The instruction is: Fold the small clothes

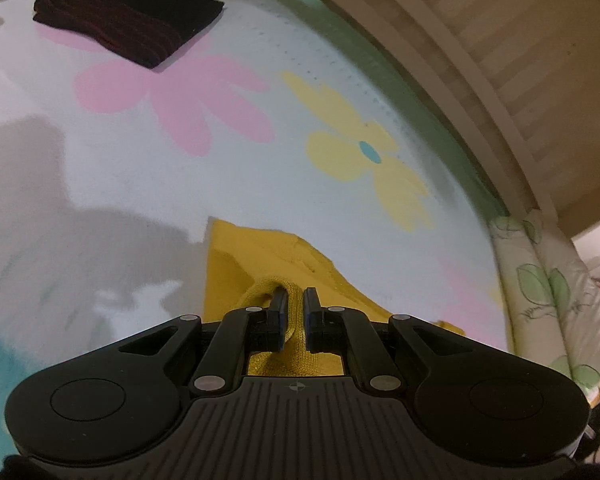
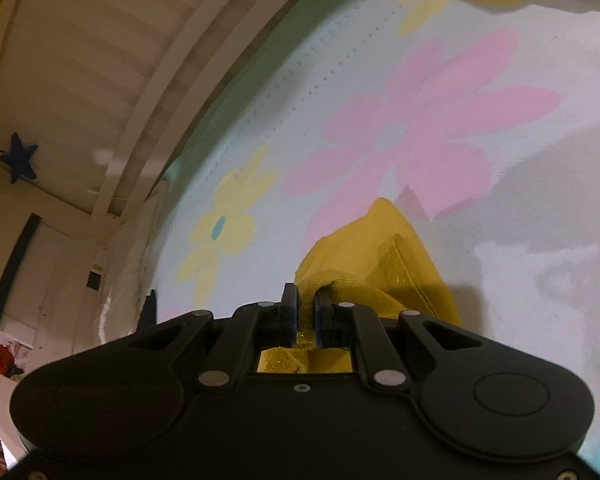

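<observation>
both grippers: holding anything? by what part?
Both hold the yellow knit garment. The left gripper pinches a bunched edge fold of it; the right gripper pinches another bunched edge. Which part of the garment cannot be told.

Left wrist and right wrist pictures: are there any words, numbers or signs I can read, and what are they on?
No words or numbers can be read in either picture.
Left gripper body: a small round cross mark, no letters.
Flowered blanket, yellow garment, folded dark cloth: no text.
Small dark plate on the wall: too blurred to read.
</observation>
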### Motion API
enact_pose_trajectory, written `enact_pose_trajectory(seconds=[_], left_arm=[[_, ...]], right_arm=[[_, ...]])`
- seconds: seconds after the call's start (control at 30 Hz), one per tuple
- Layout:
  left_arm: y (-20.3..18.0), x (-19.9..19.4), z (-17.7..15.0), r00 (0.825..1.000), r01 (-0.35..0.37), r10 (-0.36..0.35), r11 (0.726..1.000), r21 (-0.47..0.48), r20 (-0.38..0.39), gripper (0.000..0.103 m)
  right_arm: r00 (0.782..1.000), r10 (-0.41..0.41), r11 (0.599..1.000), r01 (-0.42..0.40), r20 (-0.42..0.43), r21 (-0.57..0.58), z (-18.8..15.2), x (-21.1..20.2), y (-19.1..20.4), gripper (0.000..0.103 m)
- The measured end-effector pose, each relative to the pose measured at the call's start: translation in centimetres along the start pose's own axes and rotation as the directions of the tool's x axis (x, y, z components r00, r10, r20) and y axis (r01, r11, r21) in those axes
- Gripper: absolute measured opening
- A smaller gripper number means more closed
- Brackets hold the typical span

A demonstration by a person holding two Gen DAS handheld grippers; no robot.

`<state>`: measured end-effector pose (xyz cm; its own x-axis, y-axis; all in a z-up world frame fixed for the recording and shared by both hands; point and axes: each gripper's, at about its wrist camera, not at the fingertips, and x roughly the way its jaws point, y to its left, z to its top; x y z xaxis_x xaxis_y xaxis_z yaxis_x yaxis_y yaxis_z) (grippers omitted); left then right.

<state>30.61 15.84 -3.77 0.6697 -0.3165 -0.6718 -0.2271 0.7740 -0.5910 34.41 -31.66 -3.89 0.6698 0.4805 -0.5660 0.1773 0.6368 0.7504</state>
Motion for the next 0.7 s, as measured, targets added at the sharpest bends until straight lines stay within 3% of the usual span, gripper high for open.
enact_pose_trajectory(seconds=[0.07, 0.1, 0.13, 0.2, 0.27, 0.3, 0.33, 0.47, 0.53, 0.57, 0.6, 0.7], left_arm=[[0.5, 0.5, 0.0, 1.0, -0.003, 0.002, 1.0, 0.004, 0.009, 0.011], [0.8, 0.6, 0.1, 1.0, -0.004, 0.004, 1.0, 0.004, 0.012, 0.016], [1.2, 0.7, 0.1, 1.0, -0.006, 0.006, 1.0, 0.002, 0.018, 0.028], [1.7, 0.7, 0.5, 0.999, -0.002, 0.002, 1.0, 0.0, 0.043, 0.034], [2.1, 0.3, 0.8, 0.997, -0.019, 0.018, 1.0, 0.011, 0.07, 0.04], [2.2, 0.0, 1.0, 0.996, -0.032, 0.03, 0.999, 0.024, 0.085, 0.041], [2.2, -0.4, 1.1, 0.994, -0.044, 0.039, 0.998, 0.044, 0.098, 0.042], [0.7, -2.2, 0.7, 0.991, -0.09, 0.067, 0.973, 0.211, 0.117, 0.042], [-0.6, -3.2, -0.1, 0.99, -0.099, 0.061, 0.939, 0.331, 0.125, 0.042], [-1.2, -3.6, -0.6, 0.991, -0.098, 0.053, 0.919, 0.383, 0.125, 0.042], [-1.9, -4.1, -1.3, 0.992, -0.089, 0.04, 0.895, 0.436, 0.121, 0.042], [-3.5, -5.1, -4.0, 0.998, -0.037, -0.002, 0.825, 0.565, 0.069, 0.042]], right_arm=[[1.0, -0.015, 1.0, 0.015, 0.002, -0.014, -0.1, 0.6, -0.2, 0.021], [1.0, -0.026, 0.999, 0.026, 0.006, -0.022, -0.2, 0.8, -0.2, 0.021], [0.999, -0.033, 0.999, 0.033, 0.01, -0.028, -0.3, 1.0, -0.4, 0.022], [0.999, -0.042, 0.998, 0.043, 0.025, -0.039, -0.5, 1.2, -0.6, 0.024], [0.997, -0.06, 0.995, 0.063, 0.045, -0.08, -0.8, 1.4, -0.8, 0.042], [0.997, -0.06, 0.995, 0.063, 0.045, -0.08, -0.8, 1.4, -0.8, 0.06], [0.997, -0.056, 0.994, 0.062, 0.061, -0.095, -0.8, 1.3, -0.6, 0.069], [0.99, -0.061, 0.978, 0.084, 0.128, -0.188, -0.5, -0.1, 0.5, 0.071], [0.985, -0.071, 0.956, 0.113, 0.158, -0.272, -0.5, -1.1, 1.6, 0.071], [0.983, -0.077, 0.92, 0.134, 0.165, -0.369, -0.9, -1.9, 2.8, 0.071], [0.983, -0.077, 0.92, 0.134, 0.165, -0.369, -0.9, -1.9, 2.8, 0.069], [0.985, -0.12, 0.828, 0.169, 0.125, -0.535, -2.3, -2.3, 4.5, 0.046]])
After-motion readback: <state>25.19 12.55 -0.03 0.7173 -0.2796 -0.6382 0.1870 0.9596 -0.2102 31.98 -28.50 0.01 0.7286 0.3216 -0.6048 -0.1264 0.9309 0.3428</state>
